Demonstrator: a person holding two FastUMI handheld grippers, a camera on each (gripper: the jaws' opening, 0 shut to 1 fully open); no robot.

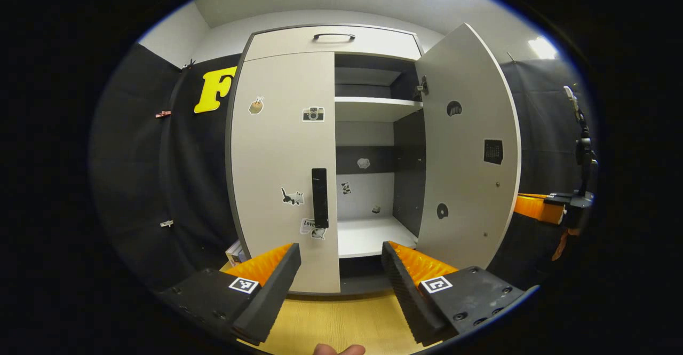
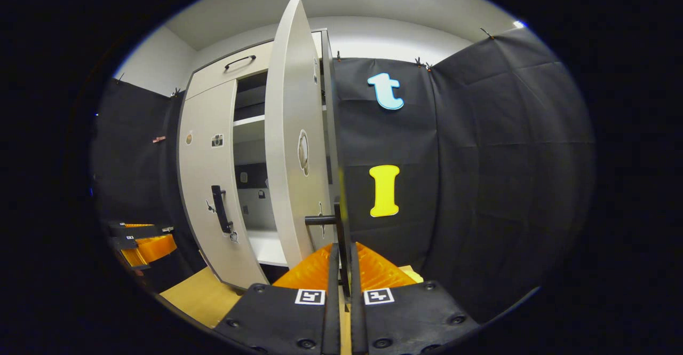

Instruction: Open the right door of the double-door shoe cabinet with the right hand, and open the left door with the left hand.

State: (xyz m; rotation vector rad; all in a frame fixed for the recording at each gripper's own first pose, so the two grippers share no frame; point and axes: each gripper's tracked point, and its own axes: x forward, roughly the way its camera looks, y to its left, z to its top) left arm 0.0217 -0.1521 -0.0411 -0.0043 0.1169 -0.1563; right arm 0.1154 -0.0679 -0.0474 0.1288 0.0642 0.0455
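Gripping the right door's handle (image 2: 320, 219), the right tool (image 2: 341, 253) is swinging it open; the left tool (image 1: 341, 269), gaping wide, should be squaring onto the left door handle (image 1: 319, 197).

Right door (image 1: 469, 147) swung open, left door (image 1: 285, 168) closed, left tool (image 1: 341, 269) spread before its handle (image 1: 319, 197).

Pale shoe cabinet (image 1: 331, 42), right door (image 1: 469, 147) swung wide open, left door (image 1: 283, 168) shut, black handle (image 1: 319, 197)
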